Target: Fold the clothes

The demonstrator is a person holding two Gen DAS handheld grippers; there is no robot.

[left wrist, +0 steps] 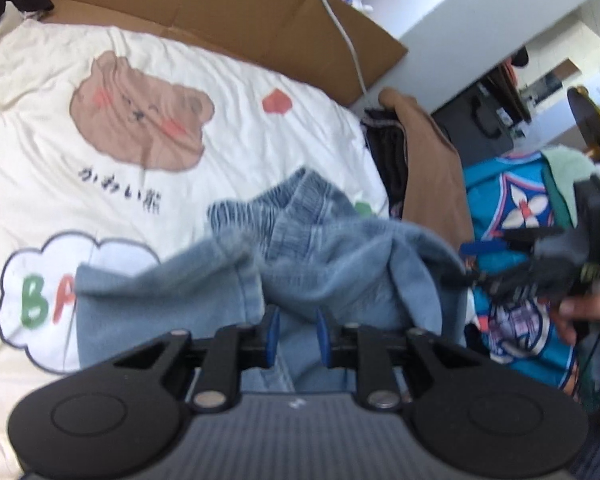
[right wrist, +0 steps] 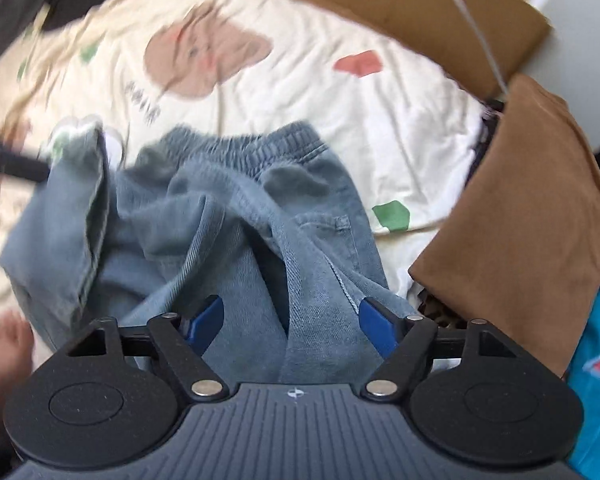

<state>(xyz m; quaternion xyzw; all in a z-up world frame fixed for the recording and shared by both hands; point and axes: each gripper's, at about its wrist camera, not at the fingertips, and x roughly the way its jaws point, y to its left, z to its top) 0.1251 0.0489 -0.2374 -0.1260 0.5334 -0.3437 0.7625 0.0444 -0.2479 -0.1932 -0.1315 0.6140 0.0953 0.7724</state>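
The jeans point(right wrist: 228, 216) lie crumpled on the bed, near its right edge, with the elastic waistband far from both grippers and the legs running toward them. The left gripper point(left wrist: 298, 334) has its jaws clenched on a fold of denim. The right gripper point(right wrist: 292, 322) has its jaws released and wide, with cloth between them but not pressed. It hangs just above the near leg. The cream bedcover point(left wrist: 52, 152) with a bear print lies under them, a cardboard box point(left wrist: 236, 4) behind, and brown cloth point(right wrist: 532, 208) beside.

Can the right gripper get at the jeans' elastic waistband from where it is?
Probably yes. The right gripper stands open over the jeans, and the elastic waistband lies exposed ahead on the bear-print blanket, with nothing covering it.
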